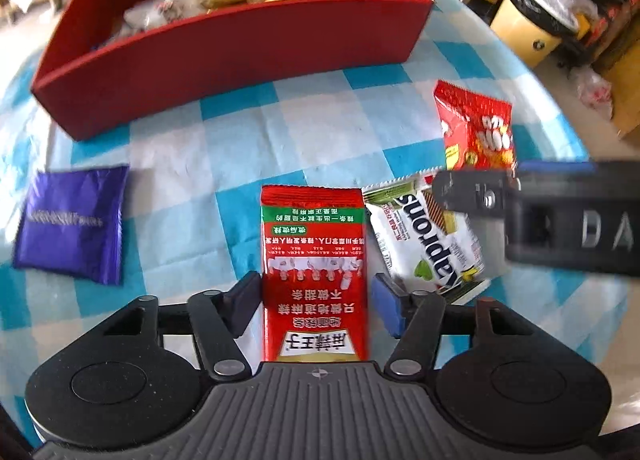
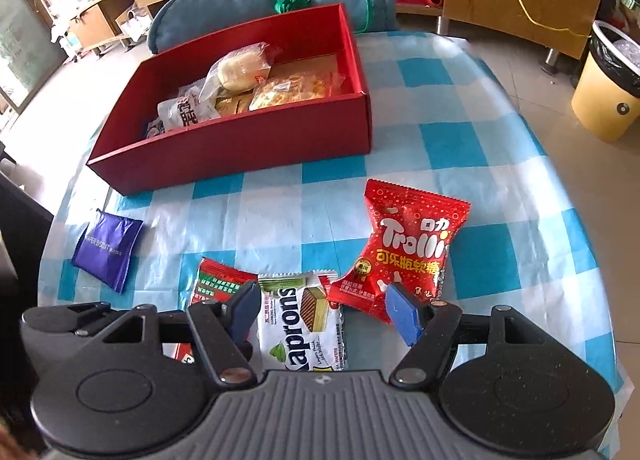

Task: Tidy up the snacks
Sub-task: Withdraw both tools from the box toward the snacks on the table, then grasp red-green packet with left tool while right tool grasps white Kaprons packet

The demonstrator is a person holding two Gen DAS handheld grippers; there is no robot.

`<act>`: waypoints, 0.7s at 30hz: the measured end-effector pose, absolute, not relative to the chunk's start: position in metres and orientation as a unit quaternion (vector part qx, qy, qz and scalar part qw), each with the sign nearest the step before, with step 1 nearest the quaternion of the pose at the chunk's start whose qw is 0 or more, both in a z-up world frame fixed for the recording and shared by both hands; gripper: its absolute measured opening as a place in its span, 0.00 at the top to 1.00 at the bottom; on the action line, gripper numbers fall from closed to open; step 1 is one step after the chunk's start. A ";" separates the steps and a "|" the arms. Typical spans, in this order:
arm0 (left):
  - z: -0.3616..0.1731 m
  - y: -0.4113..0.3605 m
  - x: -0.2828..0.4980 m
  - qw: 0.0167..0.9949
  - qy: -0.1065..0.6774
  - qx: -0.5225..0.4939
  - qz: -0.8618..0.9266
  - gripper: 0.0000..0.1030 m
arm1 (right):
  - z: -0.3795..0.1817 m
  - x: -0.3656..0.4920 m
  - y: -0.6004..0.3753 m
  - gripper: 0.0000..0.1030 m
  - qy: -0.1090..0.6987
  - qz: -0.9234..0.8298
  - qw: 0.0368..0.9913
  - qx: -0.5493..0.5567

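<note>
Snack packets lie on the blue-and-white checked tablecloth [image 2: 460,148] before the red cardboard box [image 2: 248,140]. Left gripper [image 1: 316,300] straddles the red-and-green foil sachet [image 1: 314,252], jaws apart; right gripper [image 2: 320,312] hovers wide open over the white Kaprons wafer packet [image 2: 300,324], beside the red Trolli gummy bag [image 2: 404,252].

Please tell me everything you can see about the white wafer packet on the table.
The white wafer packet is a glossy sealed wrapper with crimped ends, printed "Kaprons" in dark letters, with a layered wafer picture and green leaves. It lies flat on the blue checked tablecloth, between the red spicy snack packet and the red Trolli bag, its corner by the bag's. The open right gripper is over it.
</note>
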State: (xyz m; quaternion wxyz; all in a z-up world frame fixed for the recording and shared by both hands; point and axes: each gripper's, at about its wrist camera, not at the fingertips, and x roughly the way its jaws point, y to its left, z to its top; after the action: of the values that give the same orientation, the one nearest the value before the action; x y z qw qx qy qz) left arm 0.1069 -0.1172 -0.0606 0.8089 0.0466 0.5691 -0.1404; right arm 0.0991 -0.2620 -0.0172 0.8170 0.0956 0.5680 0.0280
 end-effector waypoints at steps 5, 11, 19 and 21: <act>-0.057 -0.102 0.104 0.810 0.566 0.048 -0.144 0.45 | -0.019 0.099 -0.257 0.38 0.572 0.036 0.815 0.089; -0.050 -0.078 0.104 0.812 0.568 0.020 -0.134 0.48 | -0.023 0.097 -0.245 0.38 0.578 0.049 0.811 0.080; -0.040 -0.063 0.102 0.815 0.564 0.000 -0.134 0.49 | -0.037 0.095 -0.233 0.38 0.598 0.057 0.796 0.071; -0.041 -0.061 0.103 0.814 0.566 -0.001 -0.131 0.49 | -0.040 0.096 -0.234 0.37 0.602 0.053 0.793 0.073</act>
State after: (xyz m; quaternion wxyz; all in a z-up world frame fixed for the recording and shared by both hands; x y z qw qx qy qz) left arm 0.1032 -0.0606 -0.0410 0.8141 -0.0006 0.5658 -0.1310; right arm 0.0961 -0.2342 -0.0404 0.7934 0.0733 0.6019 0.0533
